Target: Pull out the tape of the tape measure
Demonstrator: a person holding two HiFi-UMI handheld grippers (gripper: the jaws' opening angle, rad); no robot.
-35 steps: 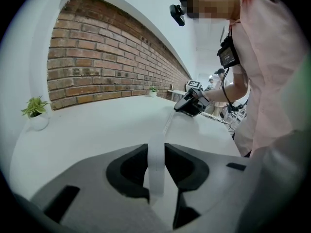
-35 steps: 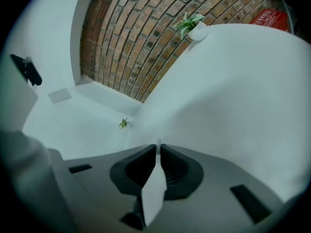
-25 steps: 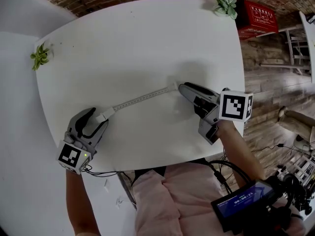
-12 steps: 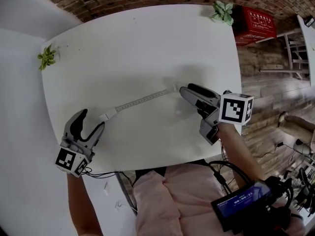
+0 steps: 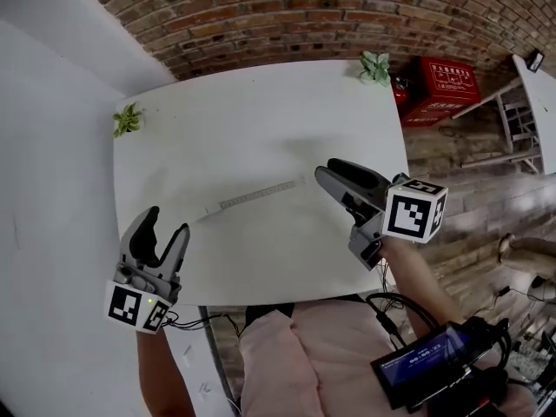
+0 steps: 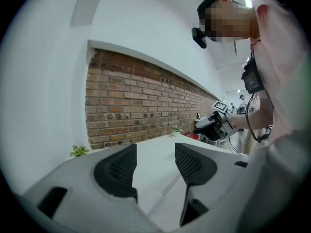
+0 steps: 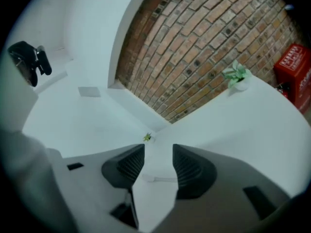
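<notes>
Shows one tape measure (image 5: 257,195) lying flat mid-table on one white table (image 5: 261,115), tape drawn out. Holds two grippers clear of it: left gripper (image 5: 167,221) at the near-left edge, right gripper (image 5: 326,168) just right of the tape's end. Keeps both spread and empty, jaws just eased inward slightly. Adds two plants (image 5: 127,120) (image 5: 375,66) at the far corners and one red box (image 5: 439,89).
</notes>
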